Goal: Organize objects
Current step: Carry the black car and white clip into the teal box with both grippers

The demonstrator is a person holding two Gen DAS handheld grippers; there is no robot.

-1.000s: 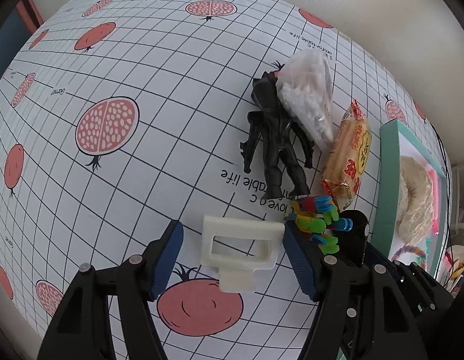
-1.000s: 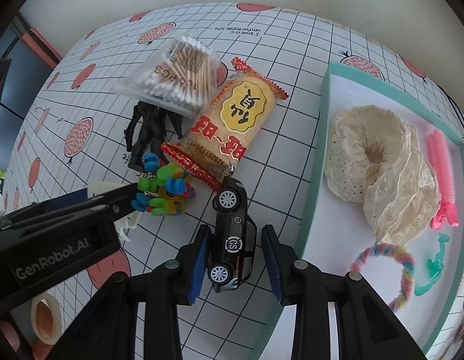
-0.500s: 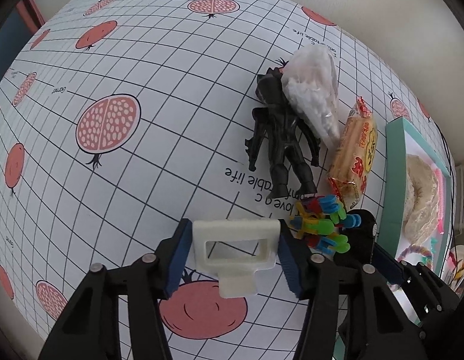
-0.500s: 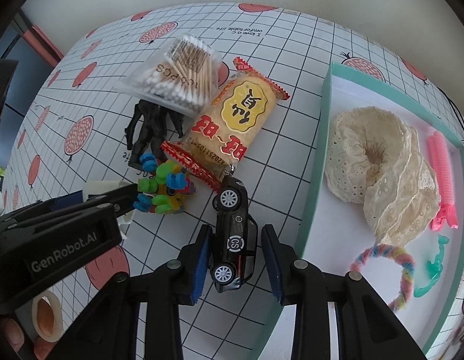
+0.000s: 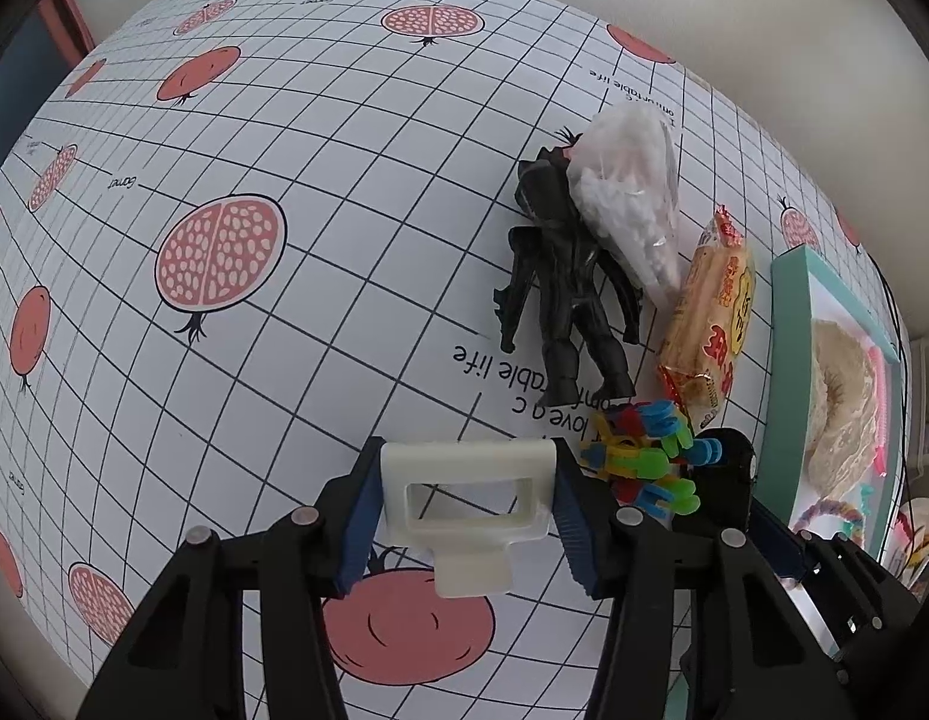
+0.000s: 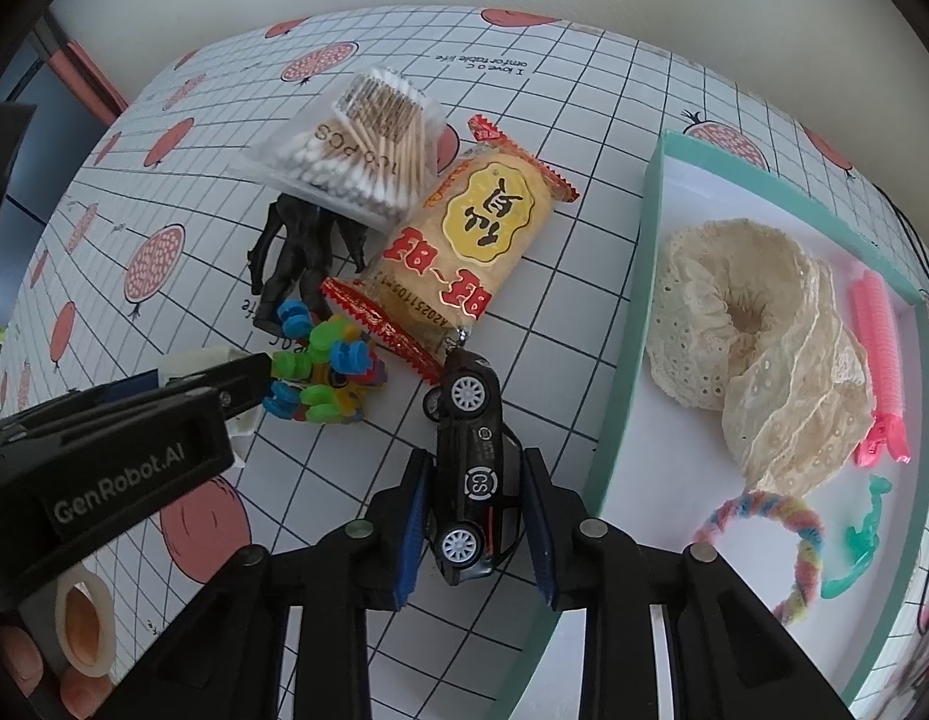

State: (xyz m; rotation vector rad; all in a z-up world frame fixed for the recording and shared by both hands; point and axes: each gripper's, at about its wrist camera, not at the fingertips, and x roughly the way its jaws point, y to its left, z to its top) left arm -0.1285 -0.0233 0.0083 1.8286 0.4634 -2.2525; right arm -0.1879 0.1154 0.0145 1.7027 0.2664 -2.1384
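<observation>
Here, my left gripper (image 5: 467,501) is closed on the white plastic clip (image 5: 464,507), low in the centre of the left wrist frame; its blue pads touch both sides of the clip. My right gripper (image 6: 473,525) has its pads on both sides of the black toy car (image 6: 473,480), at the lower centre of its frame, but I cannot tell if they press it. Just left of the car lie the colourful blocks (image 6: 320,375). Above them are the black figure (image 6: 296,258), the snack packet (image 6: 464,258) and the cotton swab bag (image 6: 362,150). On the right side stands the teal box (image 6: 620,408), holding a lace scrunchie (image 6: 758,336).
</observation>
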